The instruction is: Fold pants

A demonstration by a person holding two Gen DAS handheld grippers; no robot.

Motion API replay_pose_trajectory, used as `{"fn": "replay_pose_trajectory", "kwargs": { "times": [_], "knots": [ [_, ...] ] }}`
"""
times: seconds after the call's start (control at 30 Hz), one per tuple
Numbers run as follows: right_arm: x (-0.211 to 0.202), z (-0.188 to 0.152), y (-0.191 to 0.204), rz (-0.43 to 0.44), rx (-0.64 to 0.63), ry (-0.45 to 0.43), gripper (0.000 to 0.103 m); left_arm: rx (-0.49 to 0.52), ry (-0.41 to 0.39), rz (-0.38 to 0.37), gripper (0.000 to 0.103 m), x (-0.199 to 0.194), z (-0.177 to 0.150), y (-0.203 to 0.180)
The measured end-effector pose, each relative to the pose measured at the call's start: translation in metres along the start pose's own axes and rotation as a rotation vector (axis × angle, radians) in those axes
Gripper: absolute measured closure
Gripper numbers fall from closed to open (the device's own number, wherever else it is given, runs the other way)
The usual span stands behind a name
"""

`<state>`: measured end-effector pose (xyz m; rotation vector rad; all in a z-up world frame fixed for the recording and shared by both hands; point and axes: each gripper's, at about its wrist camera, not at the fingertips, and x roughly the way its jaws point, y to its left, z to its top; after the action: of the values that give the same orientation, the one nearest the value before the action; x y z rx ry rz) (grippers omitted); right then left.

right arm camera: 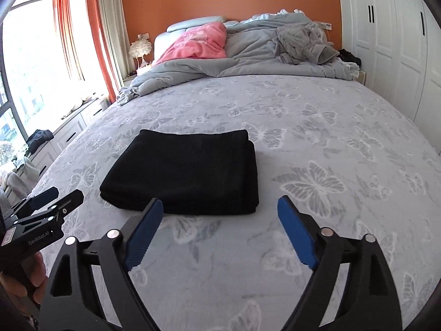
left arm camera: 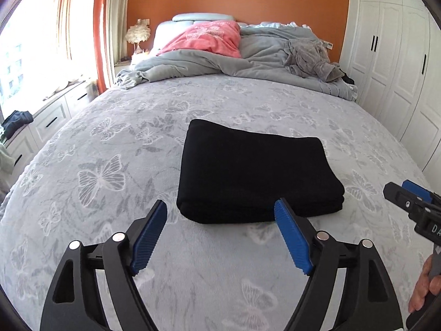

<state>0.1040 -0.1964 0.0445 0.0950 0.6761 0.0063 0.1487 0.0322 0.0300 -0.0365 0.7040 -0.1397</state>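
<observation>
Pants (left arm camera: pixel 256 171) folded; only right view shows stacked right edge (right arm camera: pixel 255 176).

The black fabric pants (right arm camera: pixel 182 171) lie folded into a thick rectangle on the grey butterfly-patterned bedspread (right arm camera: pixel 317 138). The right gripper (right arm camera: pixel 219 207), blue-padded fingers spread wide, hovers just near its front edge, holding nothing. The left gripper (right arm camera: pixel 55 195) shows at the left edge.

One folded pair of black pants (left arm camera: pixel 256 171) lies on one bed (left arm camera: pixel 137 182). Two tools show: the left tool (left arm camera: pixel 220 209) and the right tool (right arm camera: pixel 217 207), each with two blue-padded fingers. One pink pillow (left arm camera: pixel 209 38), one grey duvet (left arm camera: pixel 220 63), one feathery lamp (left arm camera: pixel 137 34).
</observation>
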Motion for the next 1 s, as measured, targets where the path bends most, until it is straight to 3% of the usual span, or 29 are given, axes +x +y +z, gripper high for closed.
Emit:
{"fn": "replay_pose_trajectory", "kwargs": {
  "times": [0.13,0.27,0.4,0.53,0.77,1.0],
  "knots": [
    [-0.021,-0.040,0.003,-0.005,0.039,0.011,0.008,0.000,-0.022,0.013,0.017,-0.028,-0.030,0.002],
    [-0.012,-0.077,-0.010,-0.015,0.128,0.054,0.007,0.014,0.018,0.045,0.017,-0.036,-0.068,0.004],
    [-0.004,-0.089,-0.005,-0.058,0.075,0.037,0.007,0.043,0.024,0.064,0.017,-0.033,-0.091,0.004],
    [0.001,-0.100,0.000,-0.090,0.074,0.010,0.007,0.095,-0.014,0.089,0.017,-0.031,-0.105,0.001],
    [0.010,-0.117,0.005,-0.109,0.065,0.021,0.007,0.047,0.002,0.075,0.017,-0.017,-0.116,0.005],
    [0.014,-0.128,0.009,-0.131,0.018,0.026,0.007,0.089,-0.023,0.091,0.017,-0.009,-0.123,-0.001]
  ]
}}
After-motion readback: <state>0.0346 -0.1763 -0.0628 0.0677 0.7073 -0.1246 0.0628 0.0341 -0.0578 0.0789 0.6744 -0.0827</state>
